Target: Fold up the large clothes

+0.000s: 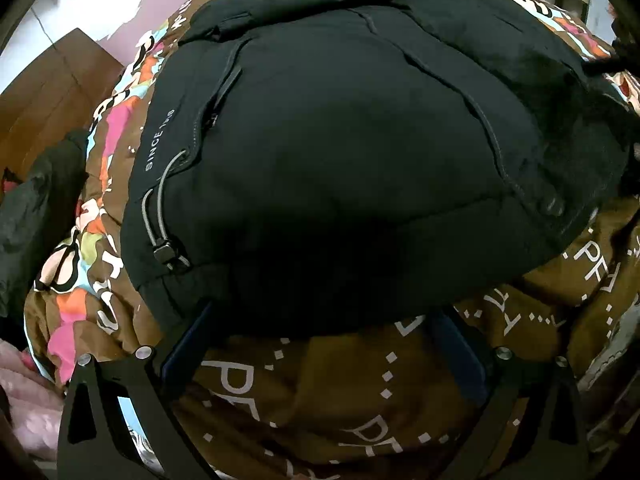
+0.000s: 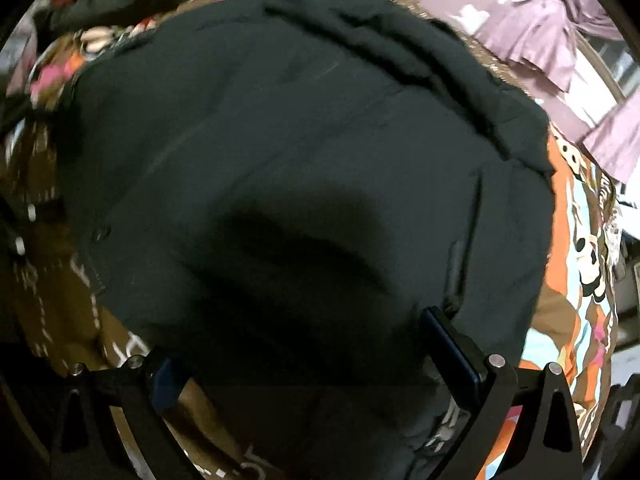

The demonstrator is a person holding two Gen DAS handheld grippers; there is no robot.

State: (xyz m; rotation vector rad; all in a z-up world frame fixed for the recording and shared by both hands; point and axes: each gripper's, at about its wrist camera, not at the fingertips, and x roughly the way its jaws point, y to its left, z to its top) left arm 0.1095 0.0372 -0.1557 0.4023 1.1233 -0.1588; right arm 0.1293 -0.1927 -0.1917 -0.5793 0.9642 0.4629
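Left claw [image 1: 320, 344]: fingers spread wide, nothing between them; tips sit at the near hem of the black jacket [image 1: 340, 152], over the brown lettered quilt [image 1: 304, 392]. Whether the tips touch the hem cannot be told.

Right claw [image 2: 304, 344]: also spread apart, near hem of the same jacket lying across the gap between its fingers, not pinched. View is blurred.

Jacket lies bulked on the quilt on a bed, padded and puffy. Elastic drawcord with toggle [image 1: 166, 254] hangs loose at the hem on the left view's left side.

Farther off: dark garment [image 1: 36, 200] heaped beside the quilt, purple cloth [image 2: 540, 32] beyond the jacket's far edge.

Risks, as judged:
- thick slippery shell may slide out of a shallow pinch;
- a claw could take quilt along with hem;
- drawcord may snag a finger;
- trapped air will spring the fold open.
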